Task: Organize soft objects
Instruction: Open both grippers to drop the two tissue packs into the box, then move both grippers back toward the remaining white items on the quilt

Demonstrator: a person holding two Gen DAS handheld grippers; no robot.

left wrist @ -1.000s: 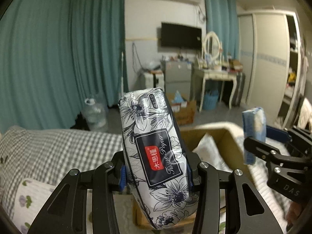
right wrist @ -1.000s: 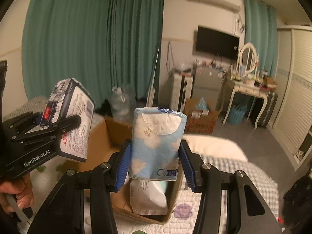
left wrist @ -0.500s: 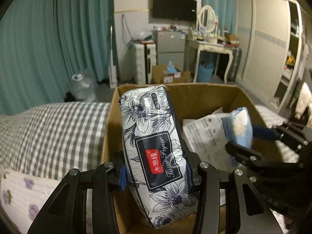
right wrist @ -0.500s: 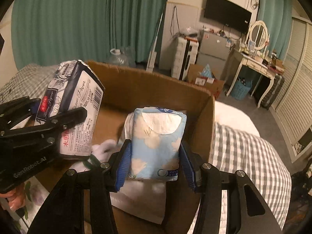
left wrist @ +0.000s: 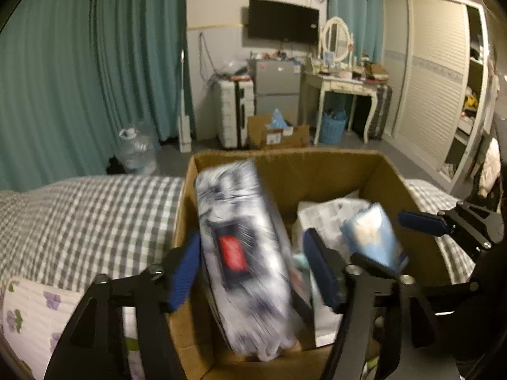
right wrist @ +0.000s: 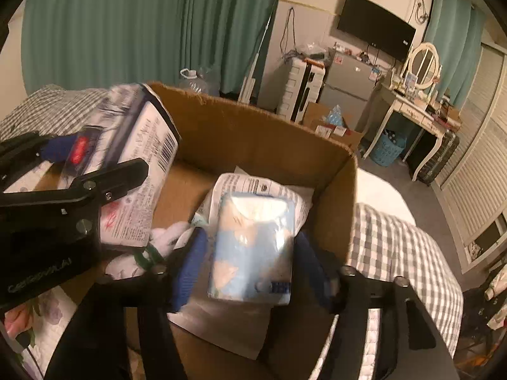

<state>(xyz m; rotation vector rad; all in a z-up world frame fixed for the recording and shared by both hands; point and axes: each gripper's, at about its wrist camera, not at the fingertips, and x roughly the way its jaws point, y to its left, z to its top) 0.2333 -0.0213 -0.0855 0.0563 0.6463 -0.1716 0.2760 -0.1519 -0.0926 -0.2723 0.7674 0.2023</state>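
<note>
L gripper (left wrist: 253,272): jaws opening; blue pads are standing clear of the black-and-white floral plastic tissue pack (left wrist: 244,253), so it's released, blurred, prob. dropping.
R gripper (right wrist: 250,269): jaws opening too; gaps showing both sides of the light-blue cloud-print soft tissue pack (right wrist: 253,247), no longer clenched.
Change: half a sec ago both packs were being squeezed tight above the box; now both grips are letting go together.
Floral pack location: tilting over the left half of the brown cardboard box (left wrist: 285,164), lower end already inside.
Blue pack location: sitting over the white printed plastic bag (right wrist: 253,186) inside the box, right side.
Box: resting on the grey-checked bed (left wrist: 88,215).
Task meaning: two soft items are getting binned at once; nxt likely withdrawing both hands & fetching more.
</note>
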